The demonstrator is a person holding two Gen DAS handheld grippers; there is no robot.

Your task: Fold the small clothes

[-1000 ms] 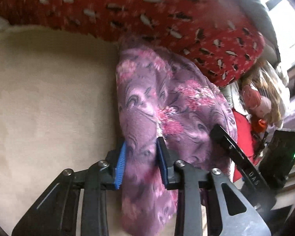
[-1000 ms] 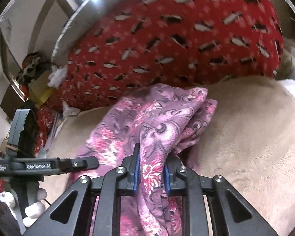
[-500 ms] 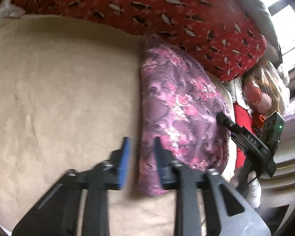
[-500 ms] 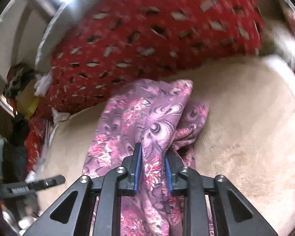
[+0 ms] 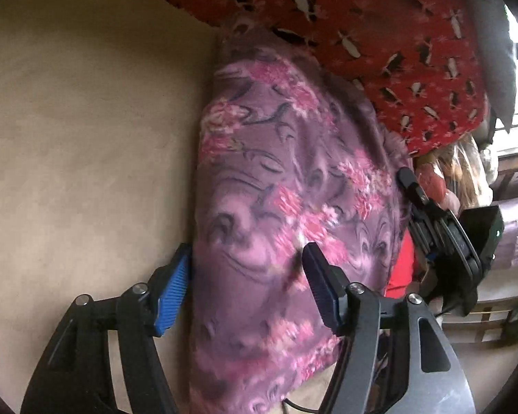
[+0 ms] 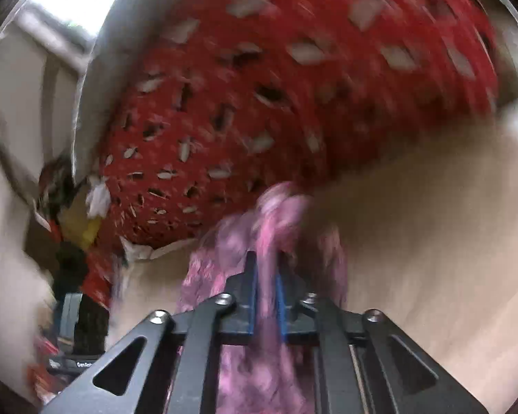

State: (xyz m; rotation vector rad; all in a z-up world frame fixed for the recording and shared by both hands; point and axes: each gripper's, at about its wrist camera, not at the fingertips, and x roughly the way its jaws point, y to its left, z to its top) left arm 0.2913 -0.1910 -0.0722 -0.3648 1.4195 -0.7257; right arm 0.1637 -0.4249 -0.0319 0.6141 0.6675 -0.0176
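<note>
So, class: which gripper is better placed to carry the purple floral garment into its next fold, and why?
Right. The right gripper is shut on the purple floral garment, while the left gripper is open, its fingers straddling the cloth without clamping.

A beige plush bed carries the purple floral garment and red pillow.

Purple garment with pink florals; red cushion with pale-and-black motifs; beige blanket.
</note>
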